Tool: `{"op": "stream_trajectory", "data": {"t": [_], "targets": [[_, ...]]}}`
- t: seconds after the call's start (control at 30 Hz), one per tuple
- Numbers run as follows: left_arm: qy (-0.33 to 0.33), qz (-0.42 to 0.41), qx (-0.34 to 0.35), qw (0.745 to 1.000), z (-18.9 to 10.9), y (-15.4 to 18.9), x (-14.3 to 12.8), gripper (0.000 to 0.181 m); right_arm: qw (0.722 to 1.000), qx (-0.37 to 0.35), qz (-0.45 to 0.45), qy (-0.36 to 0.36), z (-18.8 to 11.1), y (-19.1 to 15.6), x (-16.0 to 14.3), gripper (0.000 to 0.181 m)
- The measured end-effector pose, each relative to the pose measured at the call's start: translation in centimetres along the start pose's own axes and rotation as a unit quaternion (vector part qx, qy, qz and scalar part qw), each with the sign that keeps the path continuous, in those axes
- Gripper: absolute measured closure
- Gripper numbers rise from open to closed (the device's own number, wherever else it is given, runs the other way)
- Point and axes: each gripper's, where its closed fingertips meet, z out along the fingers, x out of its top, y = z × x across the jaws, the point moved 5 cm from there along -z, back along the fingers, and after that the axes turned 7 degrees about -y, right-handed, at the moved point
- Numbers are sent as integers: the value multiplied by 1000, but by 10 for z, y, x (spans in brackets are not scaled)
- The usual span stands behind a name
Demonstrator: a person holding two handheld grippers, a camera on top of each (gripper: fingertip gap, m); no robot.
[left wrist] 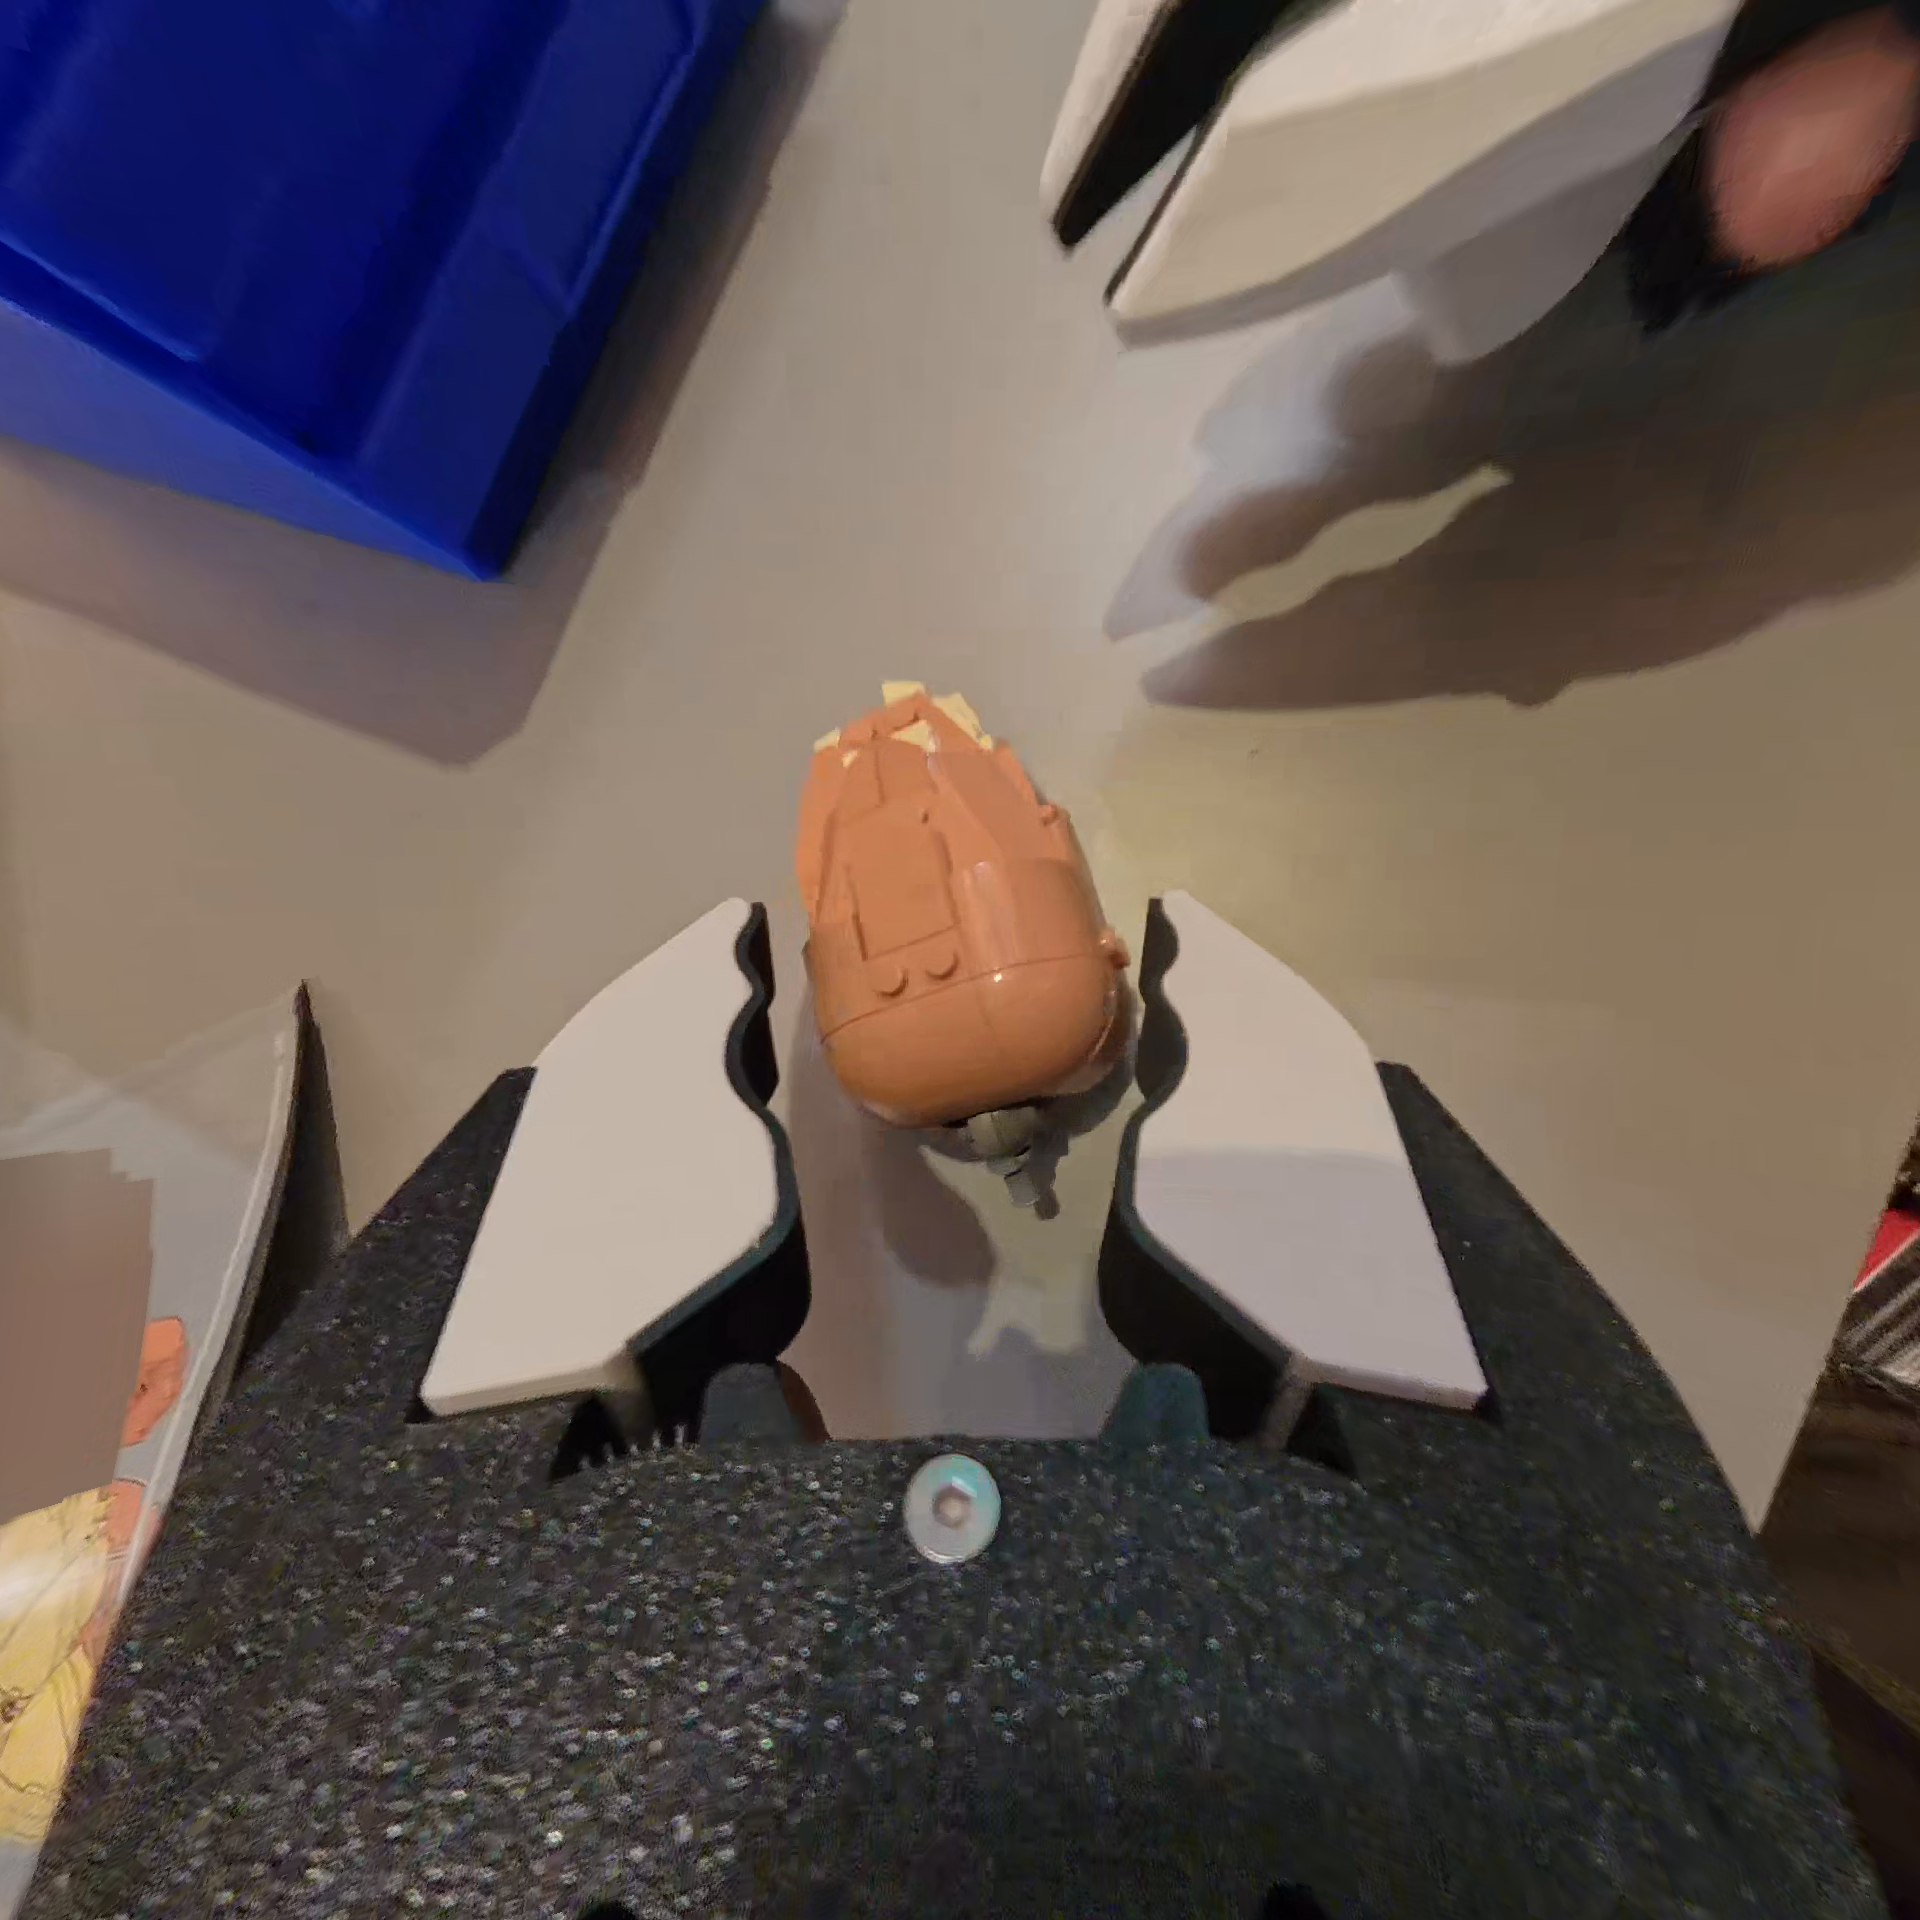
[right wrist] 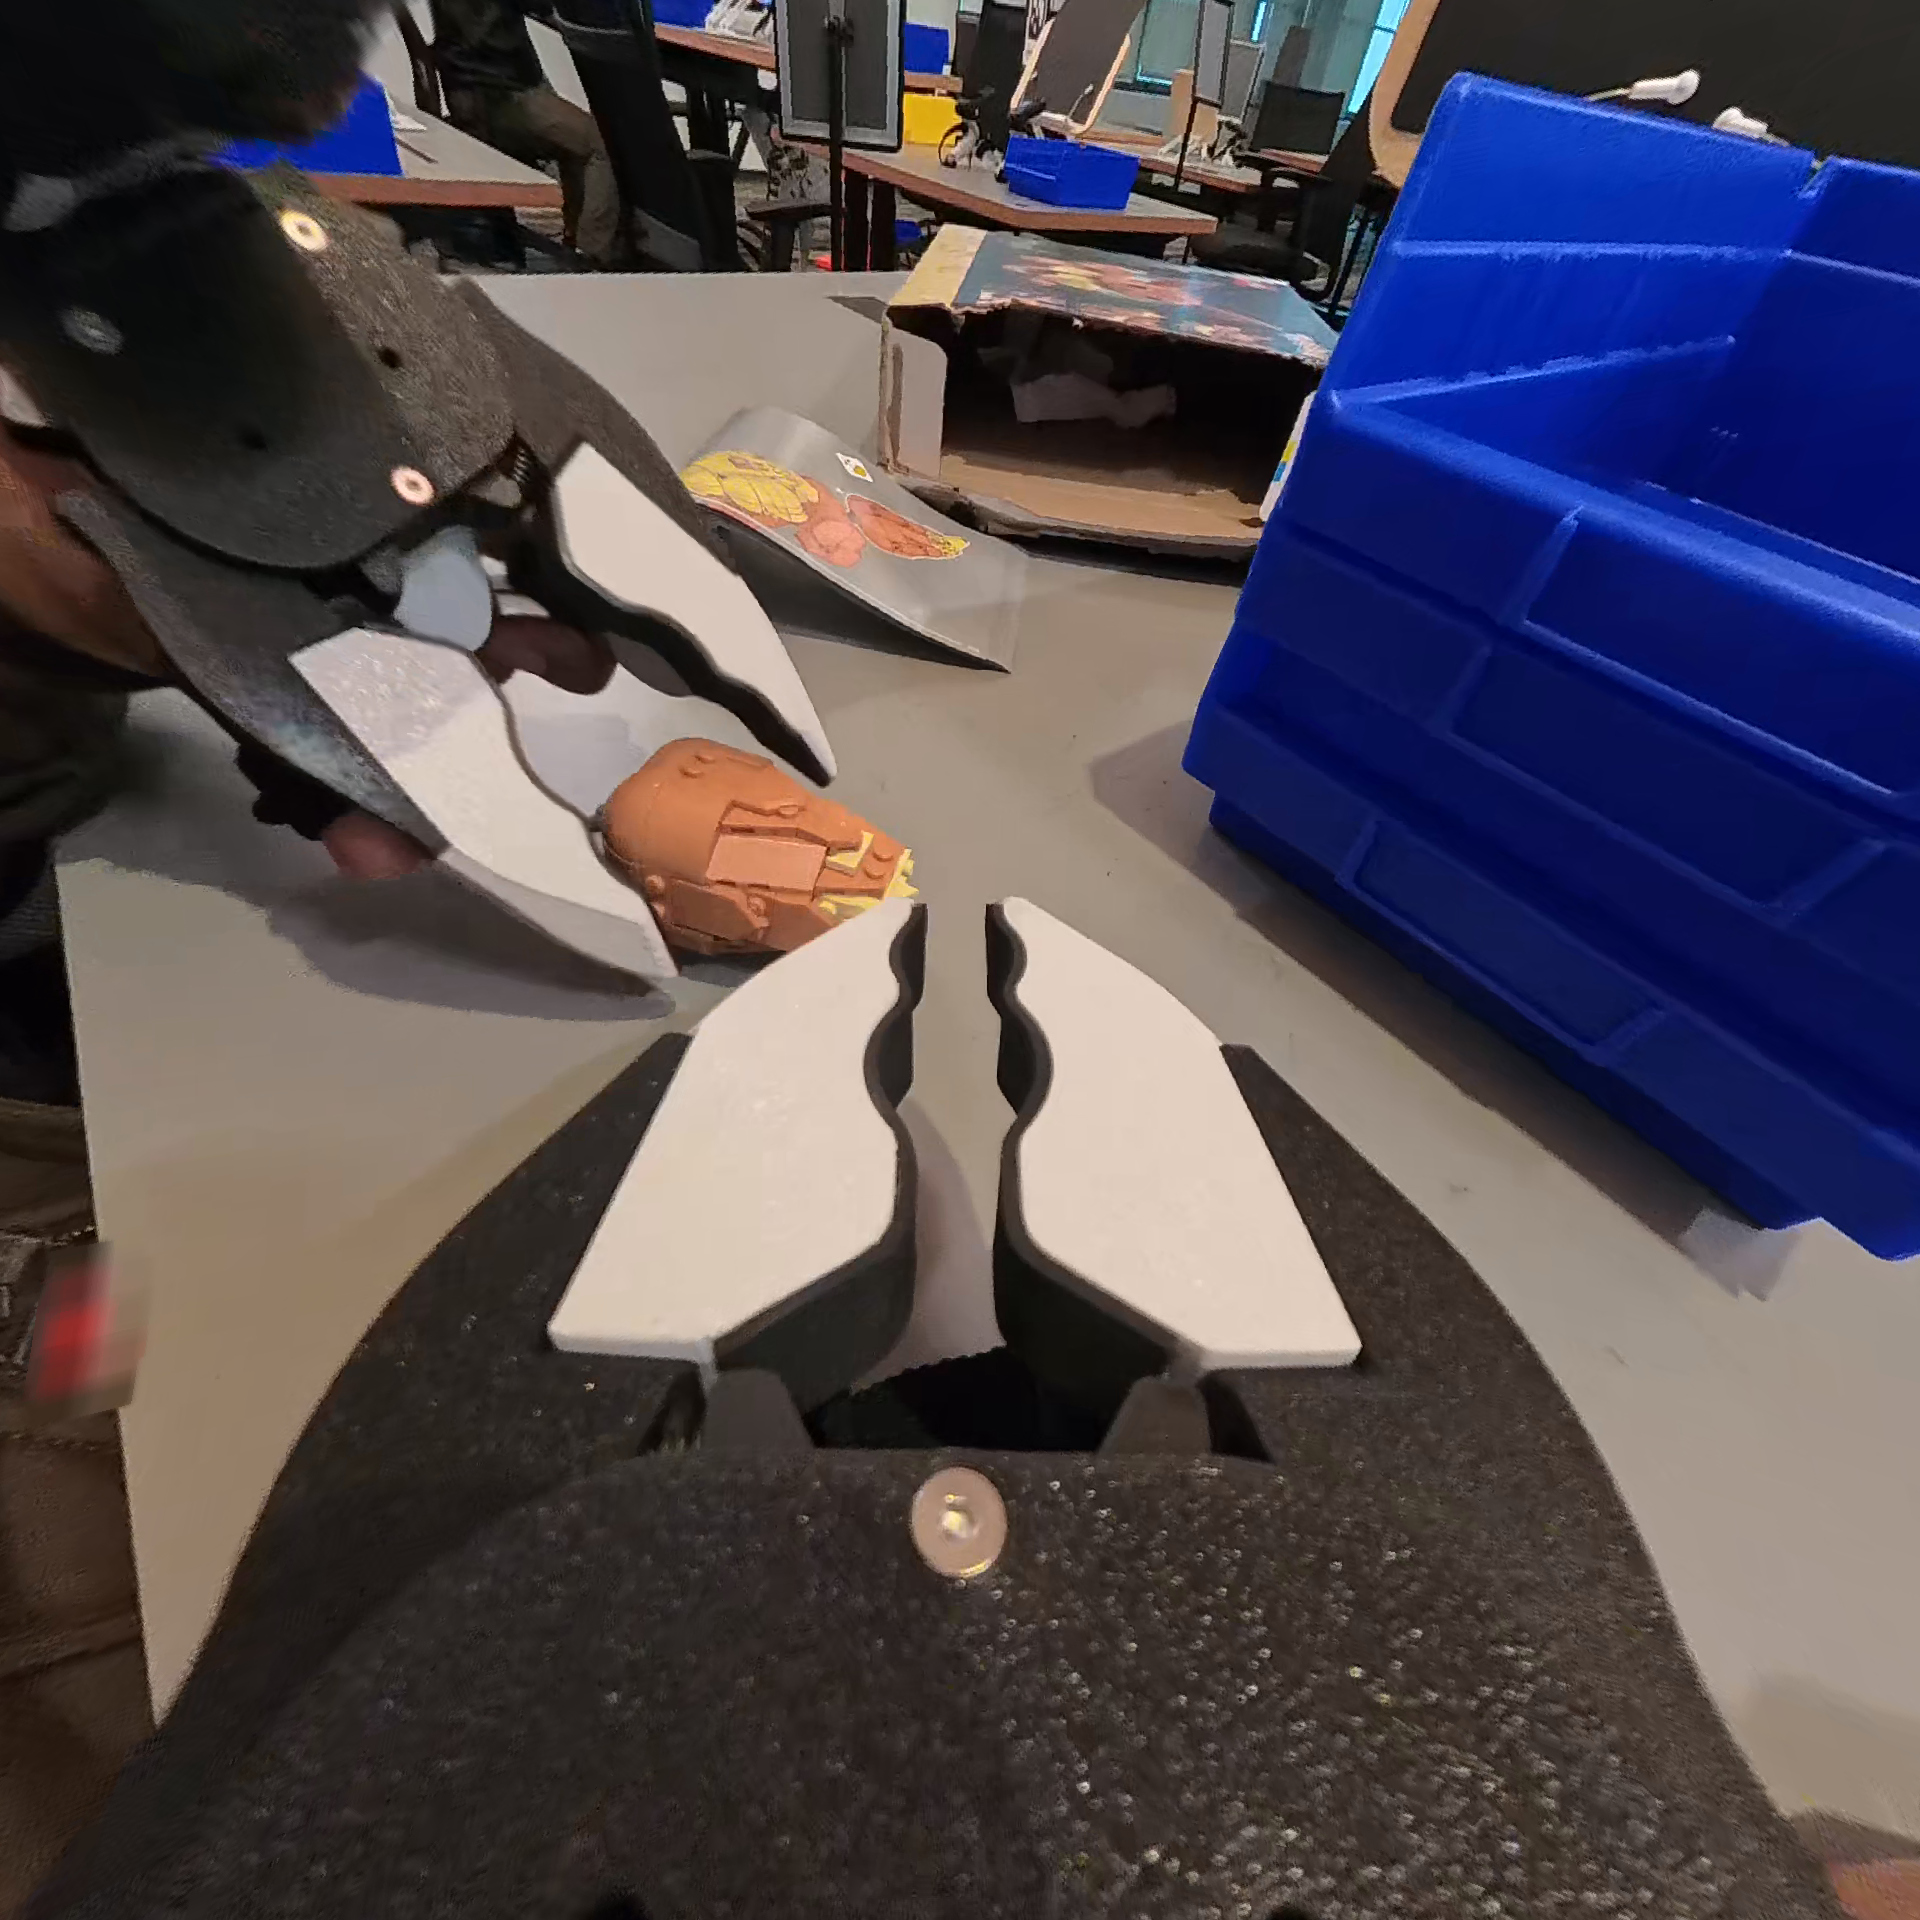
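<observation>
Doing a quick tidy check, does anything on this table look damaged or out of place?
Yes: the cardboard box at the table's far side has a ragged, torn-open front, and the booklet beside it lies curled, not flat. The orange brick model rests on its side.

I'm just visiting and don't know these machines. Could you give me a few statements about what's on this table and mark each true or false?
1. The left claw is open, one finger on each side of the orange brick-built model. True.
2. The model sits inside the blue bin. False: it lies on the grey table, outside the bin.
3. The right claw grips the model. False: it holds nothing, fingers nearly closed with a narrow gap.
4. An open cardboard box lies beyond a curled booklet. True.
5. The left claw's fingers are red. False: they are white with black inner pads.
</observation>
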Motion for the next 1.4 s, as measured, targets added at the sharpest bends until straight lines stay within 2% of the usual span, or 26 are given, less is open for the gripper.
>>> {"op": "stream_trajectory", "data": {"t": [0.1, 0.27, 0.47, 0.63, 0.7, 0.83, 0.97, 1.03, 1.13, 1.3, 1.4], "targets": [[-20, -8, -13, 1000, 10, 1, -5, 109, 1000, -1, -2, -3, 1, -1, 0, 170], [14, -38, -48, 998, 18, 0, -1, 116, 1000, 4, -20, -18, 4, -5, -2, 169], [58, -23, -46, 997, 12, 11, -3, 117, 997, 27, -68, -41, 9, -18, -5, 158], [118, 0, 29, 993, -2, 11, -2, 117, 990, 15, -130, -49, 12, -24, -7, 150], [153, -13, 68, 986, -10, 6, 0, 117, 982, -2, -181, -58, 13, -23, -4, 143], [215, -46, 117, 968, -24, 1, 4, 118, 934, -68, -347, -52, 9, -17, 21, 140], [245, -15, 195, 950, -34, 0, 8, 118, 885, -56, -461, -34, 12, -14, 44, 135], [243, 19, 237, 940, -36, 2, 10, 118, 871, -36, -489, -33, 17, -12, 50, 133], [222, 61, 278, 932, -34, 6, 11, 118, 861, -38, -506, -33, 24, -5, 55, 122], [199, 82, 287, 933, -27, 7, 9, 118, 881, -26, -472, 15, 26, -8, 49, 127], [183, 85, 284, 937, -22, 5, 7, 118, 881, -31, -473, -6, 32, -9, 34, 128]]}}
